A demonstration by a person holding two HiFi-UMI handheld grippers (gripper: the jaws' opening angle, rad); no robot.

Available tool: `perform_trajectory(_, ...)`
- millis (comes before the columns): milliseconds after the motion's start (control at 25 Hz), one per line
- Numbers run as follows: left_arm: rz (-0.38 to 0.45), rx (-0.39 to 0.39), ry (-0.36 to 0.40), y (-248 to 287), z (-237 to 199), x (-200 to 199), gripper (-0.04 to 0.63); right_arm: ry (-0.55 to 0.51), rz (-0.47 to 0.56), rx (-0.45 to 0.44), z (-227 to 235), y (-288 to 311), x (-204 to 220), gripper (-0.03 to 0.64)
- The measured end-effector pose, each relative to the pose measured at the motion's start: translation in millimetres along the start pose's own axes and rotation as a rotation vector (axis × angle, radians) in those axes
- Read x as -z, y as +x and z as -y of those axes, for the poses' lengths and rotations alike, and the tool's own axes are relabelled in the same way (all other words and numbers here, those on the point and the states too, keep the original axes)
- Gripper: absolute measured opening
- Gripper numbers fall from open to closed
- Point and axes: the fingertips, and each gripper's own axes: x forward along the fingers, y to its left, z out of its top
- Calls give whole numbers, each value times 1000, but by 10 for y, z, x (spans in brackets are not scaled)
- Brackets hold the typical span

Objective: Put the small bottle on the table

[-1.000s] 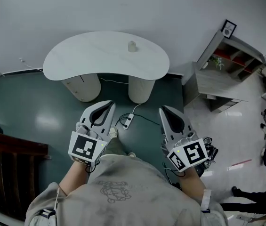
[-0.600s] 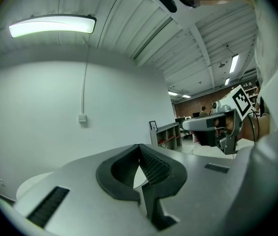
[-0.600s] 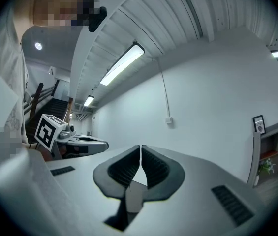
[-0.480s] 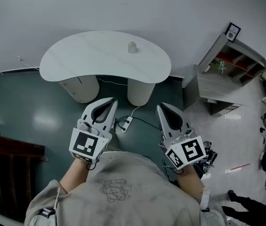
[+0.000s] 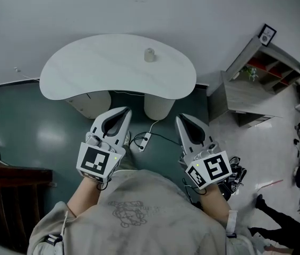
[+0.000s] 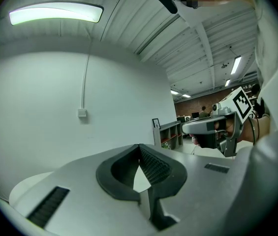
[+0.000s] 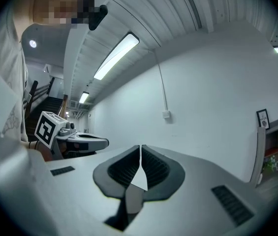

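The bottle [image 5: 149, 54] stood upright near the far edge of the table [image 5: 86, 68], straight ahead and about midway between your tongs, so neither hand looked clearly nearer. Your left gripper [image 5: 121, 113] and right gripper [image 5: 182, 121] were both clenched on nothing, short of the table's near edge.

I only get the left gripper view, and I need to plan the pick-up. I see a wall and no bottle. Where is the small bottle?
Observer: In the head view, the small bottle stands on the white table, toward its far edge.
Operator: Is the right hand-held gripper carrying anything?
Observer: No. The right hand-held gripper has its jaws shut with nothing between them.
Operator: Is my left one over the tabletop?
Observer: No. The left hand-held gripper is short of the table's near edge, above the dark floor.
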Motion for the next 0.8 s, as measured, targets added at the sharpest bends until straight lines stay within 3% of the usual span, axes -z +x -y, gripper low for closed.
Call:
perform_trajectory(360, -11, 54, -29, 533, -717, 18, 18, 1, -62, 37, 255, 810, -10, 32)
perform_trajectory(560, -16, 73, -40, 833, -1298, 62, 18, -67, -94, 34, 291, 1442, -33, 33)
perform_trajectory(800, -32, 117, -46, 1186, -1898, 116, 18, -49, -125, 75, 439, 2086, -66, 32)
